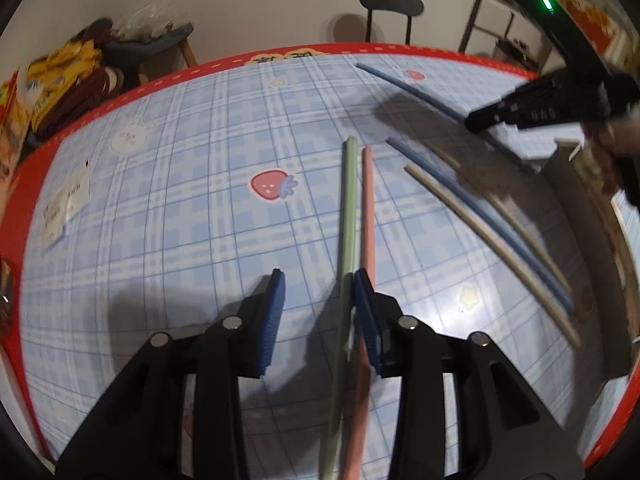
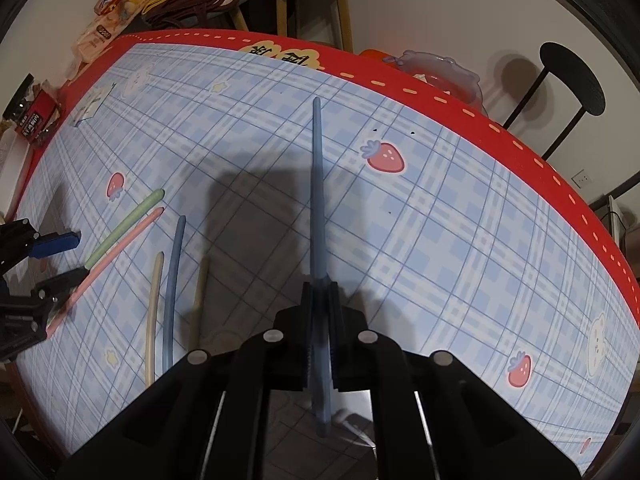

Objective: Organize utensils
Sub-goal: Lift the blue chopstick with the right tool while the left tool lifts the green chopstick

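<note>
On the blue plaid tablecloth [image 1: 180, 220] a green chopstick [image 1: 349, 208] and a pink chopstick [image 1: 368, 208] lie side by side. My left gripper [image 1: 318, 280] stands open over them: the green one runs between the blue pads, close to the right pad, and the pink one passes under the right finger. My right gripper [image 2: 320, 292] is shut on a blue chopstick [image 2: 317, 184], which points away across the table. A second blue chopstick [image 2: 174, 280] lies between two beige chopsticks [image 2: 154, 312]. The left gripper [image 2: 64, 262] shows at the left edge of the right wrist view.
Paper slips [image 1: 66, 204] lie on the cloth at the left. A translucent dish [image 2: 440, 72] sits at the far red border. A black stool [image 1: 390, 4] and a chair heaped with snack bags [image 1: 60, 76] stand beyond the table.
</note>
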`<state>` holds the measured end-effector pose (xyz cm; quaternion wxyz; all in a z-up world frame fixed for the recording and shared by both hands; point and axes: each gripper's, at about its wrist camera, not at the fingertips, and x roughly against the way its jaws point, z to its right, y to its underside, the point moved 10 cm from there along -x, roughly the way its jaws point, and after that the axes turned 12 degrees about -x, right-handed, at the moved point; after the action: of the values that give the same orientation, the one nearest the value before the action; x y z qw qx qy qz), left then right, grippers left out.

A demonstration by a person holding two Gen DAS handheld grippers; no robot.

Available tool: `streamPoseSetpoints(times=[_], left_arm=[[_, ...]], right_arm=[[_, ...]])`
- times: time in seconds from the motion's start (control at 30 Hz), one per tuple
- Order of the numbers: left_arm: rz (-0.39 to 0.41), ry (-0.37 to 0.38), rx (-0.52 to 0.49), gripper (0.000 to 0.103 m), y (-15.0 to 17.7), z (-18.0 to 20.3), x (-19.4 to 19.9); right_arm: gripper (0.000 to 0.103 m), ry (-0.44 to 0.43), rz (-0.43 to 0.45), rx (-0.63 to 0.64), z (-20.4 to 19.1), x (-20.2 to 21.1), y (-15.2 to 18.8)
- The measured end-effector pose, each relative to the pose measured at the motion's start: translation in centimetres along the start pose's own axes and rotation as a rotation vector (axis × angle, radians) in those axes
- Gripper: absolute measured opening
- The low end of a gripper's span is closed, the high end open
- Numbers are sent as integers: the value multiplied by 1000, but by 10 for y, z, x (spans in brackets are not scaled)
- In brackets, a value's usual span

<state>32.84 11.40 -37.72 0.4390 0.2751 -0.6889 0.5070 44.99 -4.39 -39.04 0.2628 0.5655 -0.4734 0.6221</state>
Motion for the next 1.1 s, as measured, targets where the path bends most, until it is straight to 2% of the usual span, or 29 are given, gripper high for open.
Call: streamPoseSetpoints(times=[0.07,0.3,0.4,0.43,0.47,0.5,0.57,0.7,0.83,1.1], left_arm=[[4,-26,-29,38,0,2,0],[-2,-47,1,39,-2,-1,-2],[-19,-36,-13,38,-4,-1,-4],[-27,-19,-15,35,-4,-2,-4],[-30,-18,-17,11,-5,-3,-4],[-38,-12,-1,10,-4,-7,-4],[-30,58,92,10,-1,-14,-1],[-11,114,237,10,15,-28,10],[21,168,354,10,29,-33,27],[82,231,516,10,49,-25,70]], right_arm=[[7,15,0,10,-1,0,0],[8,43,10,-14,-3,-1,1],[8,62,6,-31,-3,-2,0],[8,62,4,-44,-3,-2,0],[7,62,1,-63,-3,-2,-1],[7,63,0,-81,-3,-2,-2],[7,33,2,-131,-4,0,-1],[7,-65,45,-238,-12,12,5],[7,-127,84,-283,-20,27,15],[7,-262,154,-376,-45,64,56]])
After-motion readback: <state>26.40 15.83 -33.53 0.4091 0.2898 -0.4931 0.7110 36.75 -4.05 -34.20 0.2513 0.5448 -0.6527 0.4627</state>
